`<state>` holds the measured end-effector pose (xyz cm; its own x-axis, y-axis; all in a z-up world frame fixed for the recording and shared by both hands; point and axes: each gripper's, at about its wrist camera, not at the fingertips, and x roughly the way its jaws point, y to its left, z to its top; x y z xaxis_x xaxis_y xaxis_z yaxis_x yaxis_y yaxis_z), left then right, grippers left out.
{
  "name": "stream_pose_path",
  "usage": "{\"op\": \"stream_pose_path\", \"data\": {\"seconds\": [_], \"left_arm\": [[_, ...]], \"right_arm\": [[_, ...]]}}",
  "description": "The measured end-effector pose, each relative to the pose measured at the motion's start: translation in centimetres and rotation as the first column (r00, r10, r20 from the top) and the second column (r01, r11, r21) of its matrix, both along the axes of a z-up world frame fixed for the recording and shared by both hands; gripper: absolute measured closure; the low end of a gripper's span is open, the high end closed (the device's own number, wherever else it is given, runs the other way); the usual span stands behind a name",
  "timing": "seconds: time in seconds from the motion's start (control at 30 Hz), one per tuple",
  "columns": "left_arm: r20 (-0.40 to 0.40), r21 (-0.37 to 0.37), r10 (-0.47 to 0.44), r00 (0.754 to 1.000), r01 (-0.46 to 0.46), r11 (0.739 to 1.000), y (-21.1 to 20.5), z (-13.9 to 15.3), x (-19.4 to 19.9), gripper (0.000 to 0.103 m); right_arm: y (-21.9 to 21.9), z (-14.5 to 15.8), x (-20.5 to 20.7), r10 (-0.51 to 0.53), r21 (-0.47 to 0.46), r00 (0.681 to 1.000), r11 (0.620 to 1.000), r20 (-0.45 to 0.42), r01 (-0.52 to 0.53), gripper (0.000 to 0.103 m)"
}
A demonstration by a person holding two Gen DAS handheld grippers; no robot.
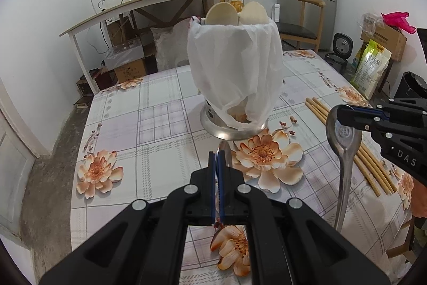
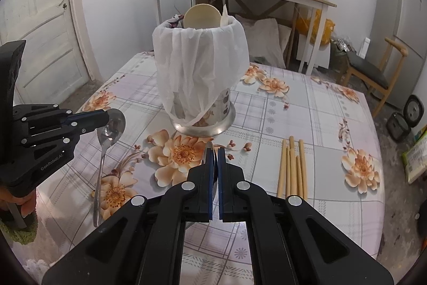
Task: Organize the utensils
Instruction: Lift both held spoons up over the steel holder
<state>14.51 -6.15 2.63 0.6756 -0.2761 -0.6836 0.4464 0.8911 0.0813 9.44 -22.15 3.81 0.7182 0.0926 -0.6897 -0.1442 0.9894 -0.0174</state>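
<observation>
I hold a spoon in each gripper, left (image 1: 220,164) and right (image 2: 214,159), handles hanging down. The holder (image 2: 200,76) stands just beyond, between them; chopsticks (image 2: 292,167) lie right.

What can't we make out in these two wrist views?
- Inside of the steel utensil holder: both views, the draped white plastic bag hides it; only the two pale wooden spoon tops show.
- Left steel spoon: left wrist view, edge-on, handle hidden under the left gripper.
- Bamboo chopsticks: left wrist view, partly covered by the right gripper and right steel spoon.
</observation>
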Motion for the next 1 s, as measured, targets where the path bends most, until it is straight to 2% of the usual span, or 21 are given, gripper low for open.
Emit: {"op": "stream_pose_path", "data": {"seconds": [1.0], "left_arm": [[0.112, 0.010, 0.045, 0.993, -0.047, 0.999, 0.6, 3.6, -2.1, 0.102]], "right_arm": [[0.9, 4.0, -2.0, -0.010, -0.007, 0.993, 1.000, 0.121, 0.011, 0.102]]}}
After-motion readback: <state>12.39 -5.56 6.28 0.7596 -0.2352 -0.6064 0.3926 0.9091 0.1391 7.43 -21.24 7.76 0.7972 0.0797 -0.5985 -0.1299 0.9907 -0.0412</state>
